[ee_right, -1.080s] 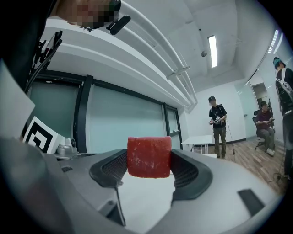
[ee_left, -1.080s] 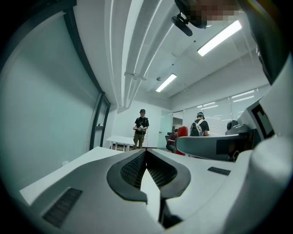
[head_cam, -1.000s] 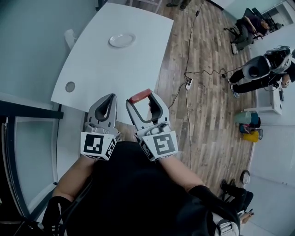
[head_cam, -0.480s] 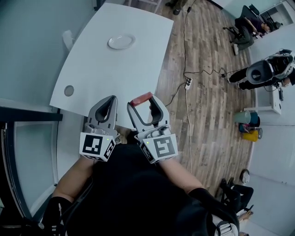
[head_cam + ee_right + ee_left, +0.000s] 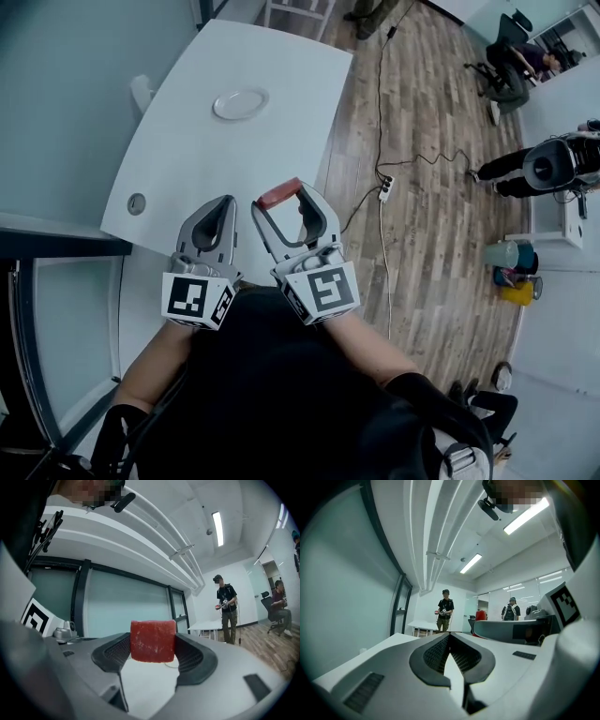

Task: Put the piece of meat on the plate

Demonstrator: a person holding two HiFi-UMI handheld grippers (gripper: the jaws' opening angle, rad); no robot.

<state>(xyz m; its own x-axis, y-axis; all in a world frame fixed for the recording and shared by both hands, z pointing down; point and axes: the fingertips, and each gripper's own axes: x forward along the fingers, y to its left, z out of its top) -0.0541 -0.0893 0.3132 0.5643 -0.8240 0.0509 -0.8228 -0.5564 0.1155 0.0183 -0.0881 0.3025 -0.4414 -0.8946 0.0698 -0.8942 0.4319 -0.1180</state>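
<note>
A red block of meat (image 5: 153, 641) sits clamped between the tips of my right gripper (image 5: 279, 194), which is shut on it; in the head view the meat (image 5: 279, 193) shows as a red bar across the jaw tips, above the near edge of the white table (image 5: 272, 122). The white plate (image 5: 240, 103) lies far off near the table's far end and holds nothing. My left gripper (image 5: 223, 204) hangs beside the right one with its tips closed together and nothing between them; in the left gripper view the left gripper (image 5: 449, 635) shows its pads meeting at the tip.
A round grommet hole (image 5: 137, 202) sits at the table's left corner. A cable and power strip (image 5: 384, 172) run over the wood floor to the right. People stand and sit at the far right (image 5: 553, 164). A second small table (image 5: 208, 626) and a person (image 5: 225, 606) are ahead.
Both grippers have stayed close to my body, the right one still on the meat. The view has shifted slightly, so the table and plate sit a little lower in the picture.
</note>
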